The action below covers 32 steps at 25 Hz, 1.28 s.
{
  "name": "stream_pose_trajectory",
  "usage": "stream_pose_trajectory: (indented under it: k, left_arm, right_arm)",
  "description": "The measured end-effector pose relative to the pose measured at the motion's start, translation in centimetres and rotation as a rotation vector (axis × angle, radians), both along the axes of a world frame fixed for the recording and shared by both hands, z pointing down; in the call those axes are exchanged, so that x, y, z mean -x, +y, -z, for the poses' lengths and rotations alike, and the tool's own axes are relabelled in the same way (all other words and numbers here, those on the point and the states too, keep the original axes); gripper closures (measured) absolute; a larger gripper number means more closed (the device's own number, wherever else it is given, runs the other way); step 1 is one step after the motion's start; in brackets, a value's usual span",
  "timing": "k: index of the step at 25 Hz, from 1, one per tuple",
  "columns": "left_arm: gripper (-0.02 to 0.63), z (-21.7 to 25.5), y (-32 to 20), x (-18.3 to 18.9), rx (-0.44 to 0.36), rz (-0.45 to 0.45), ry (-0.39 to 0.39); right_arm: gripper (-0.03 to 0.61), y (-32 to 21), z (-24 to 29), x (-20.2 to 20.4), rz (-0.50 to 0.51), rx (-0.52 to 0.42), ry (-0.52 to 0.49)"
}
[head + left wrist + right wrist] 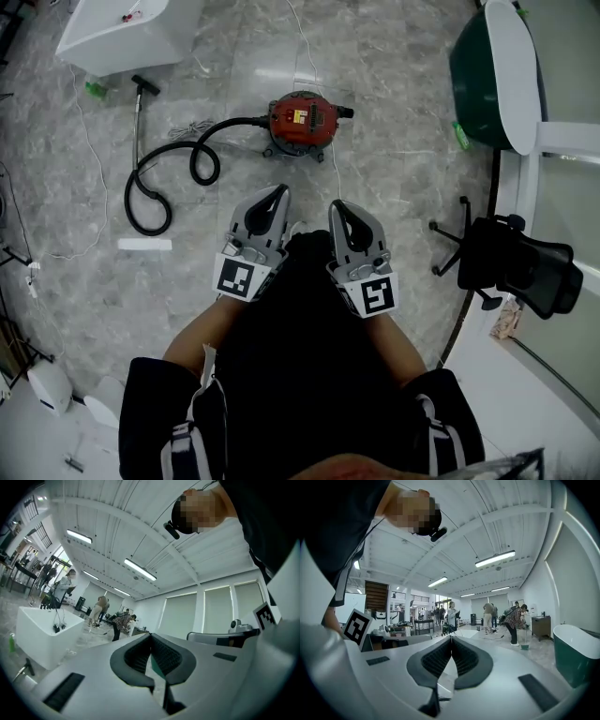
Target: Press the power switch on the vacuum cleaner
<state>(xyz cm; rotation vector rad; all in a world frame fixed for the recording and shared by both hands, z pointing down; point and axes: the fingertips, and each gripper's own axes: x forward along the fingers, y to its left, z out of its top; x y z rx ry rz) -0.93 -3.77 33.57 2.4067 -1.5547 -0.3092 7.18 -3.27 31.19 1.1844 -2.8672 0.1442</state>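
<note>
Both claws pinched shut, nothing in them: left gripper and right gripper held close to the body. Red vacuum cleaner sits on the floor ahead, well apart. Risks: the canister may roll under a push, or a closed tip may slip off the switch — too small to locate from here.

Black office chair, green tub (white rim)

We log a grey marbled floor. On it: red vacuum, black hose looped to its left, white strip beside the loop, white box, green tub, chair.
</note>
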Motion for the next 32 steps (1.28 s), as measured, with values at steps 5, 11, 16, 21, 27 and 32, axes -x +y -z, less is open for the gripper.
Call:
stream_pose_trajectory:
  k: [5, 11, 16, 21, 27, 32]
  left_arm:
    - [0.595, 0.4, -1.2, -0.9, 0.000, 0.046, -0.017]
    - [0.595, 0.9, -2.3, -1.1, 0.003, 0.093, -0.056]
    - [0.595, -0.3, -3.0, -0.4, 0.018, 0.107, -0.082]
    - [0.595, -0.8, -3.6, 0.6, 0.041, 0.160, -0.045]
    - [0.595, -3.6, -3.7, 1.6, 0.066, 0.192, -0.083]
    - [0.595, -5.8, -5.2, 0.0, 0.084, 0.159, -0.079]
  right_arm:
    - [0.558, -1.4, -1.5, -0.5, 0.034, 0.054, -0.002]
    - [0.558, -4.0, -2.6, -1.3, 0.058, 0.068, 0.006]
    - [0.558, -6.6, -4.4, -0.9, 0.080, 0.092, 0.082]
    - [0.558, -8.9, -10.2, 0.1, 0.152, 0.219, 0.252]
    - [0.558, -12.0, -16.3, 1.6, 0.234, 0.291, 0.430]
    - [0.558, -14.8, -22.8, 3.7, 0.282, 0.344, 0.553]
